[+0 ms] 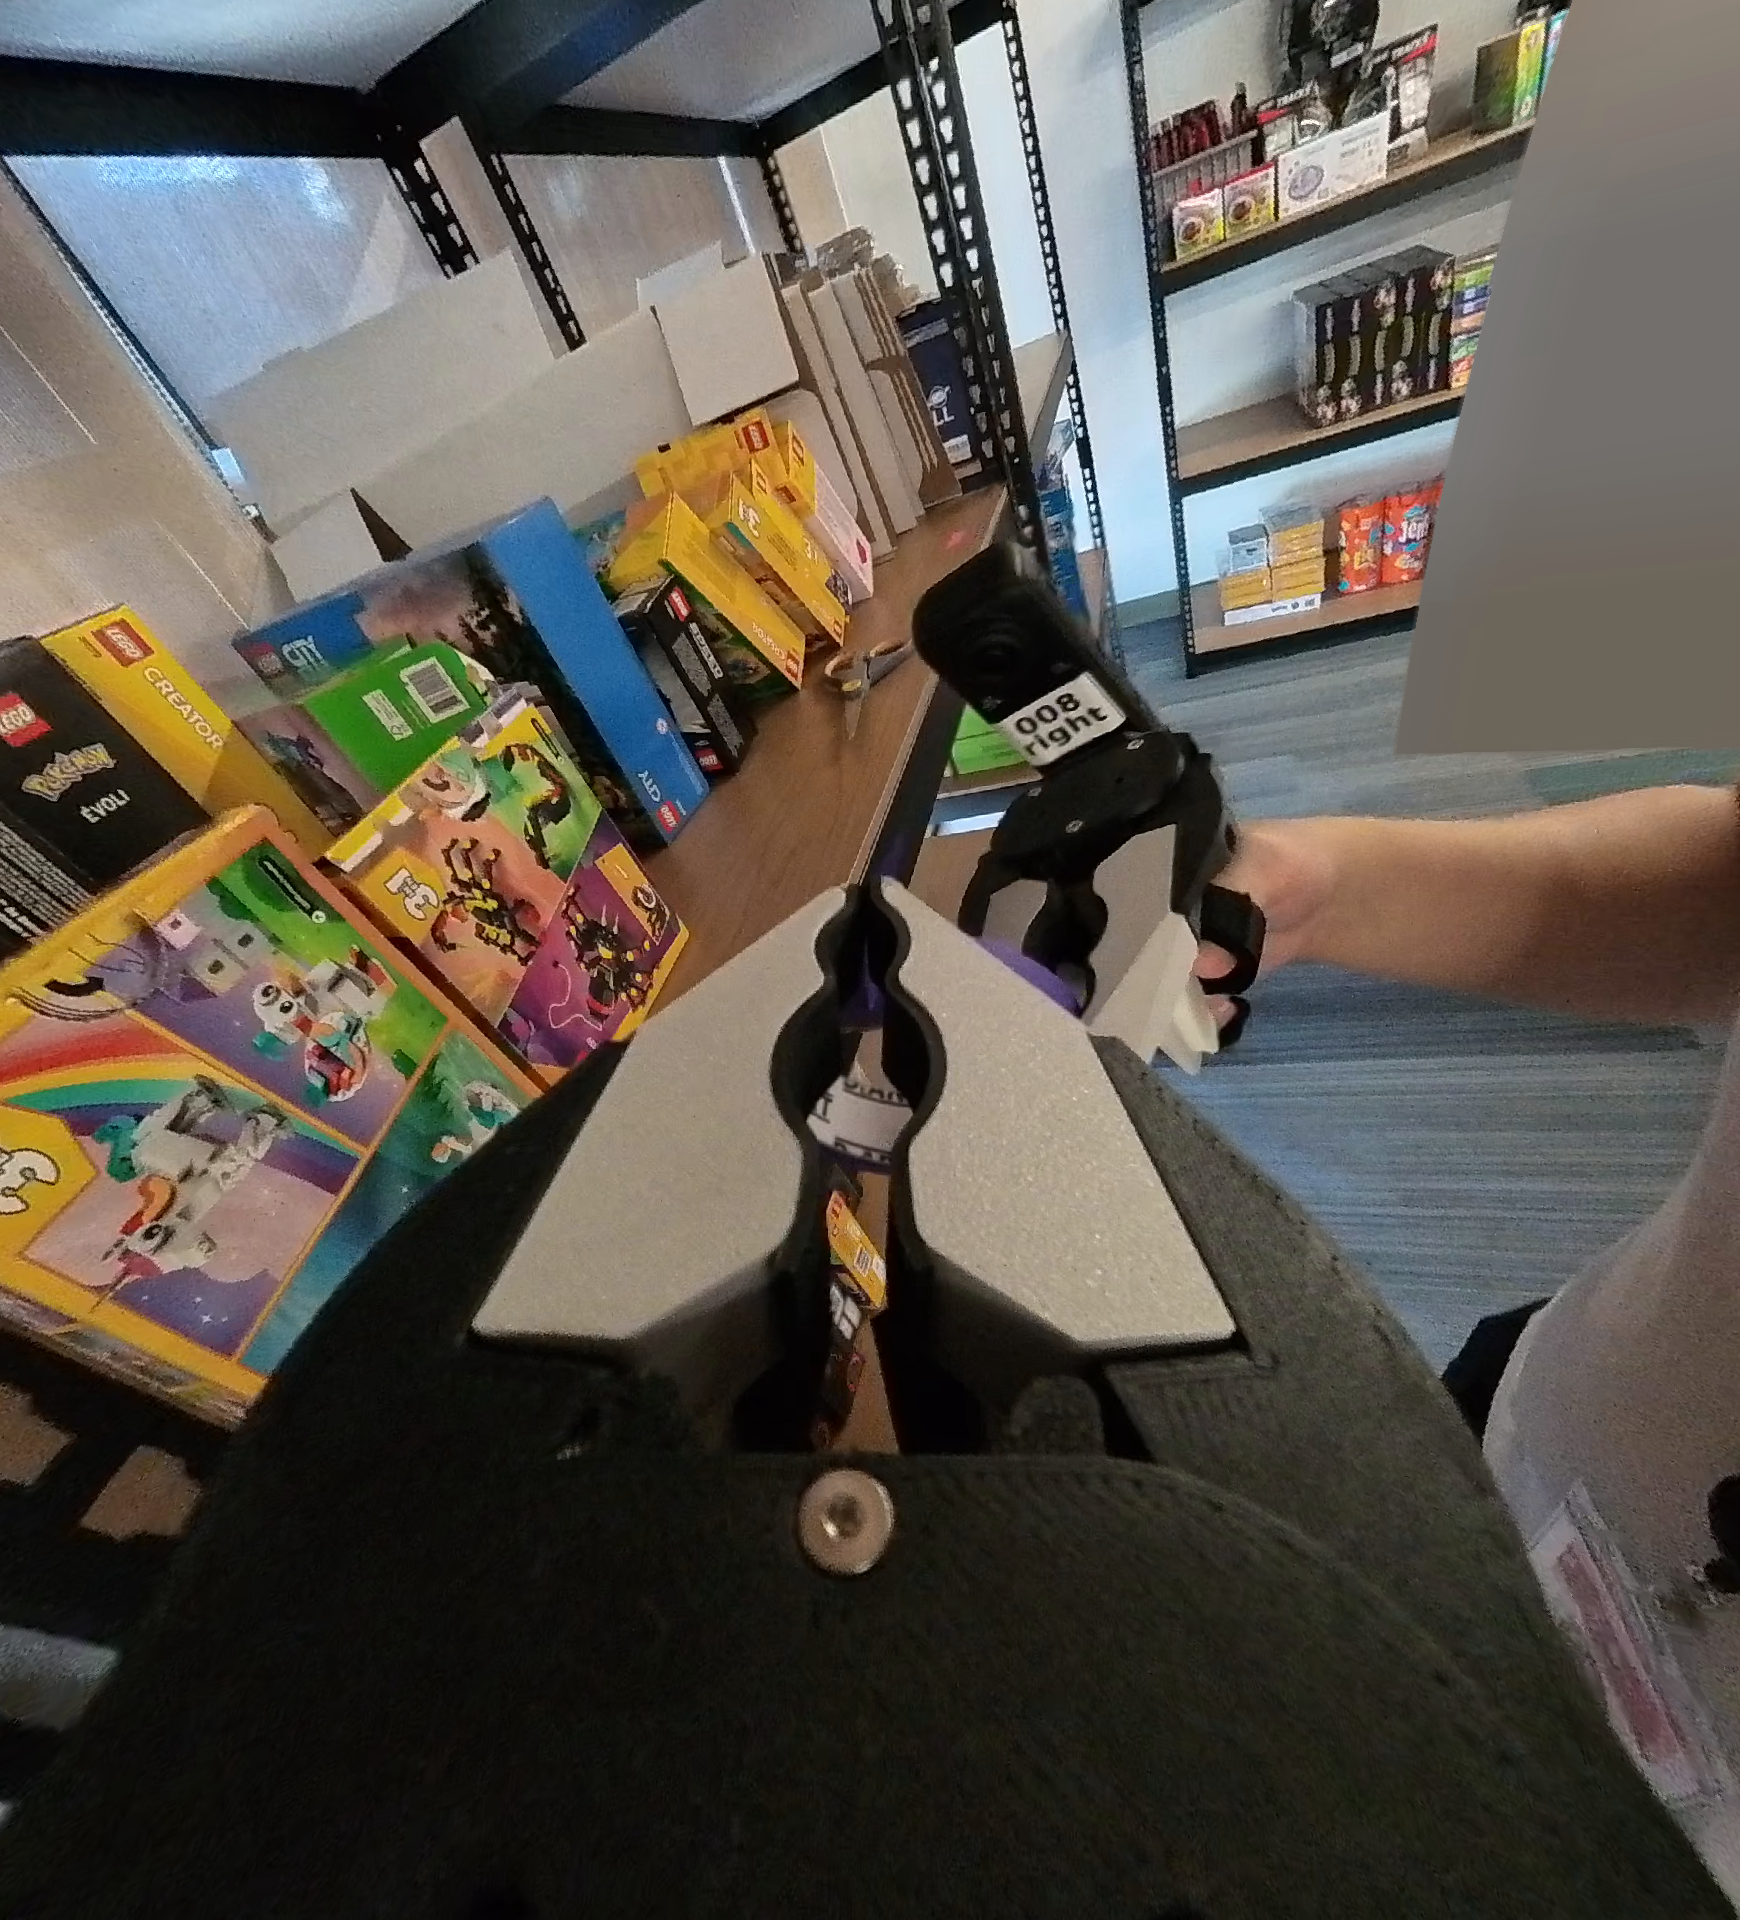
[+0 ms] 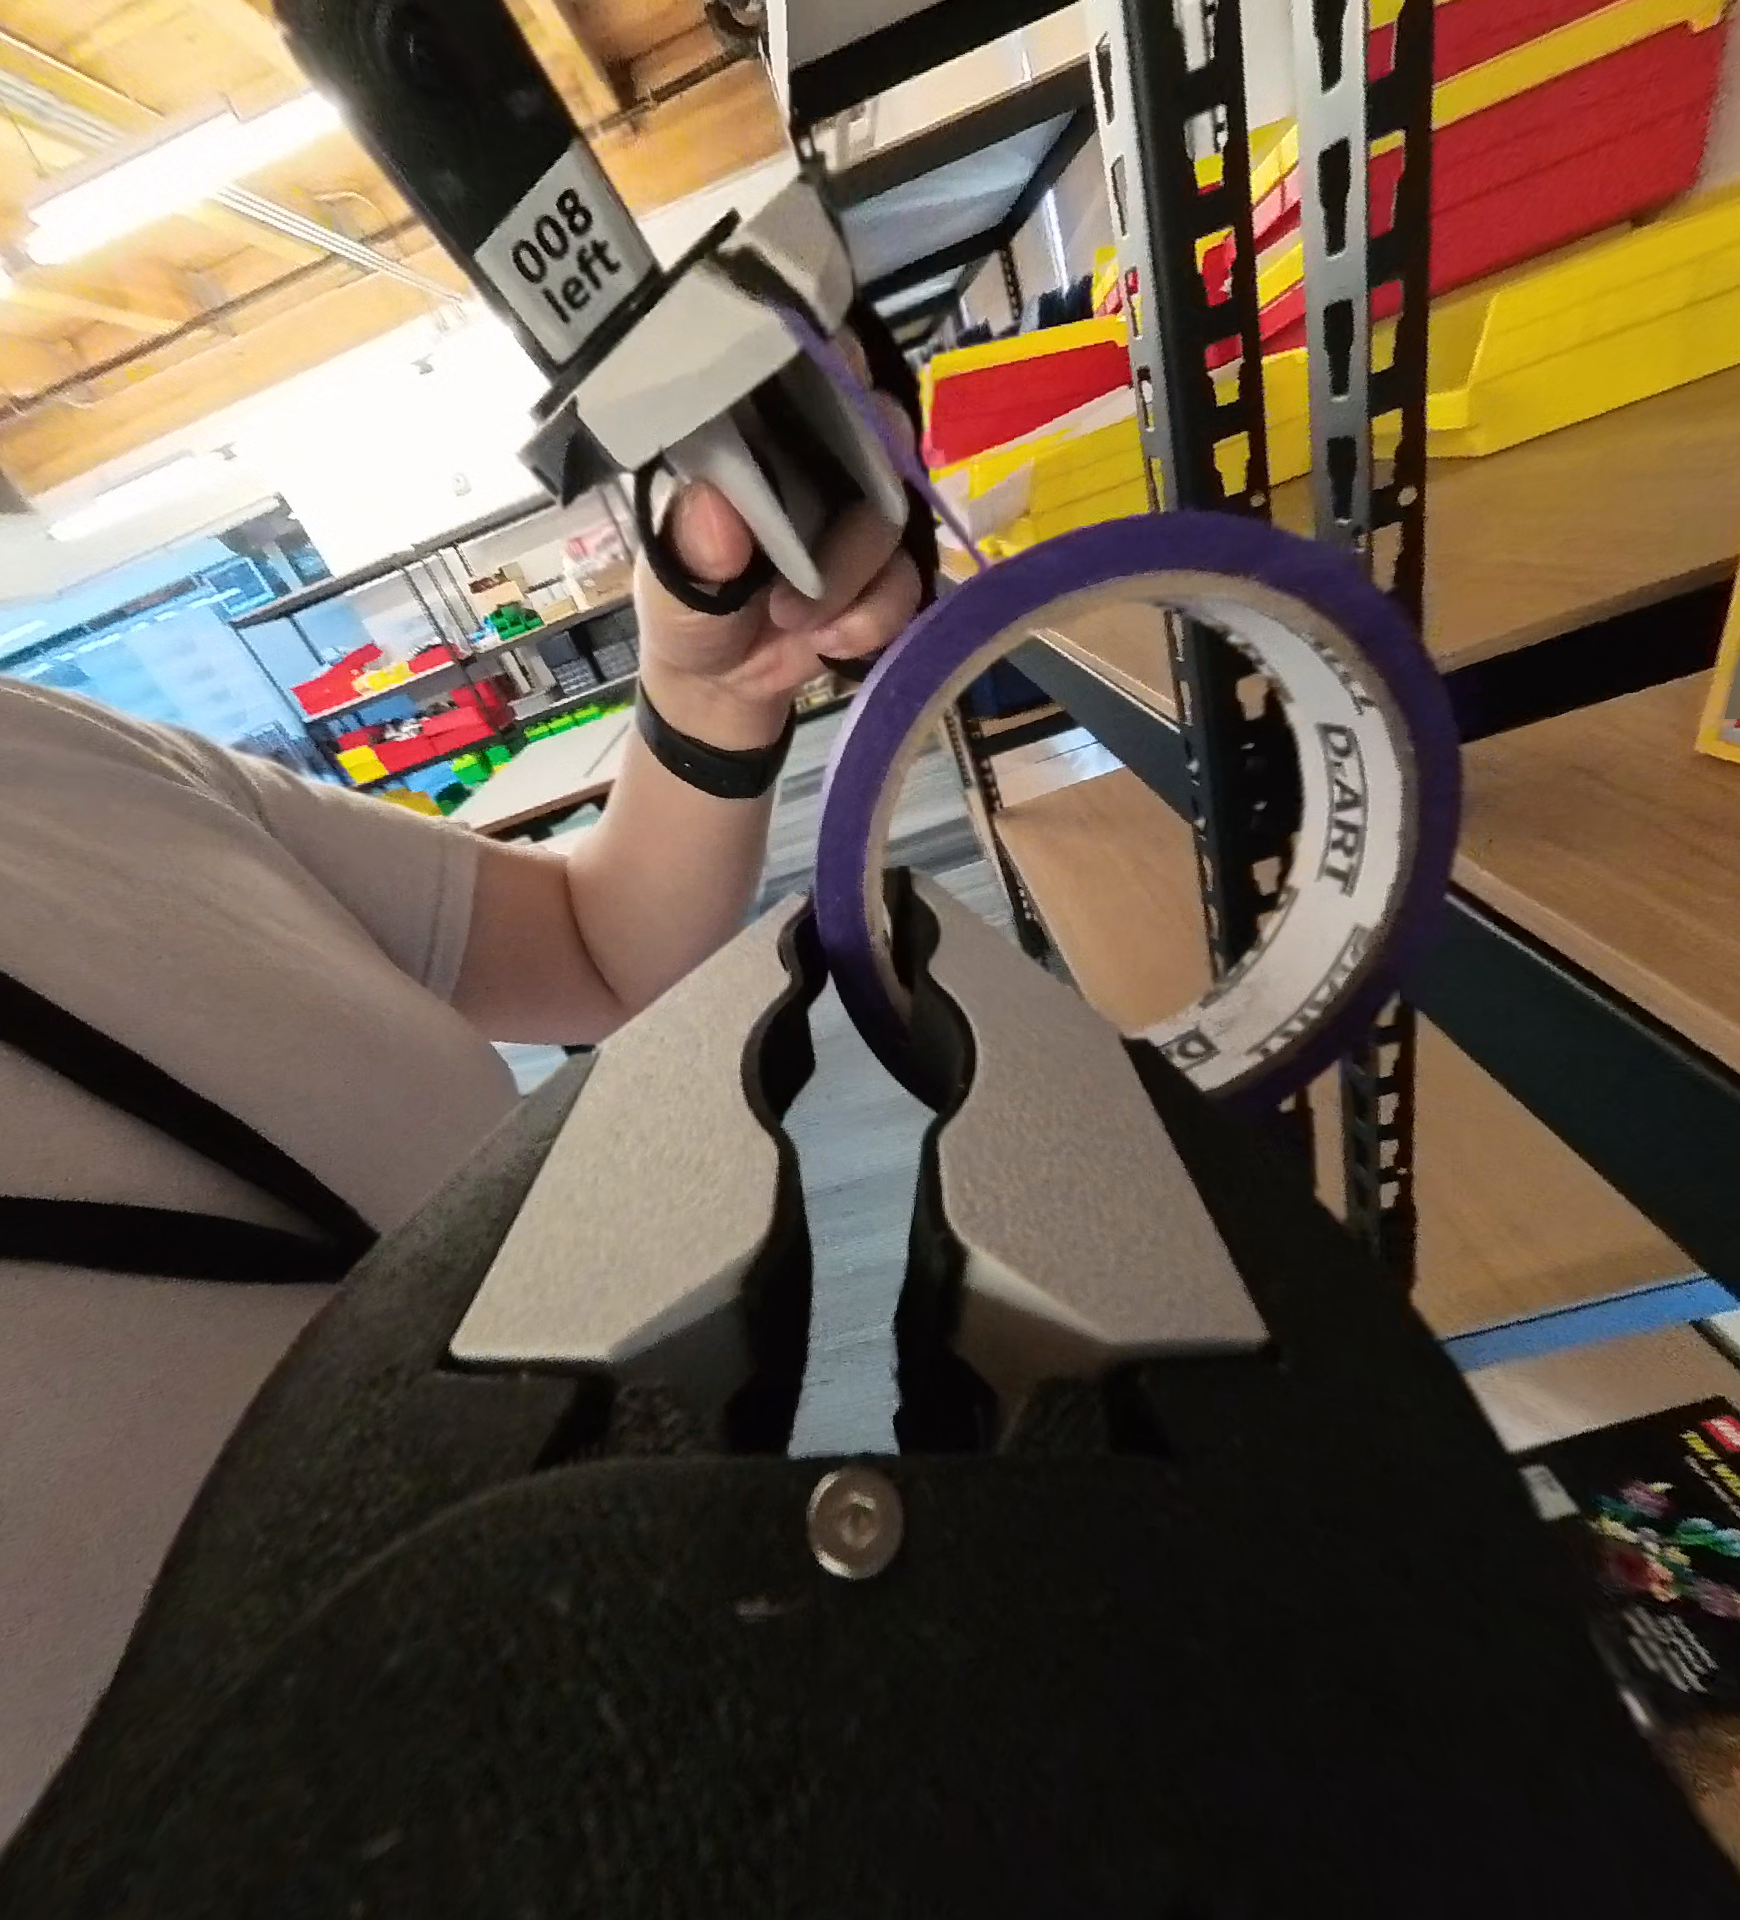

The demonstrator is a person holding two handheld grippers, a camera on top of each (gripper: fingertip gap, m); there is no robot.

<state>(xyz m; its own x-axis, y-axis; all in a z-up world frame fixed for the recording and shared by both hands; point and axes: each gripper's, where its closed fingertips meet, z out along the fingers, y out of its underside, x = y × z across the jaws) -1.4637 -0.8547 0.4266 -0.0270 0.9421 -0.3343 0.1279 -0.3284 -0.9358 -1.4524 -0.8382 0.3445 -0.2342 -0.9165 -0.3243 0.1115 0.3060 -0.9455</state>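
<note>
**A:** How is the right gripper (image 2: 861,935) set, and what is held in it?

**B:** Its fingers are closed on the rim of a roll of purple tape (image 2: 1136,805). The rim is pinched near the fingertips; the rest of the ring stands ahead and to the right of the tips, upright, with the white printed core (image 2: 1365,831) turned toward the camera.

**A:** And the left gripper (image 1: 871,904)?

**B:** Its grey fingers (image 1: 700,1143) are brought almost together, with only a narrow slot left between them. A thin purple strip (image 2: 887,436) is seen running from the roll up to the left gripper's fingertips. A firm clamp on the strip cannot be confirmed from either view.

**A:** Where are the two grippers placed relative to each other?

**B:** The right gripper is seen just ahead of the left one's tips, and slightly to the right, held in a person's hand (image 1: 1281,904). Both are held in the air, off the shelf.

**A:** What is found around them?

**B:** A wooden shelf (image 1: 793,810) lies ahead and to the left of the left gripper, loaded with colourful toy boxes (image 1: 170,1091). A pair of scissors (image 1: 861,665) rests farther along it. Black metal rack uprights (image 2: 1198,312) are seen behind the tape roll.
</note>
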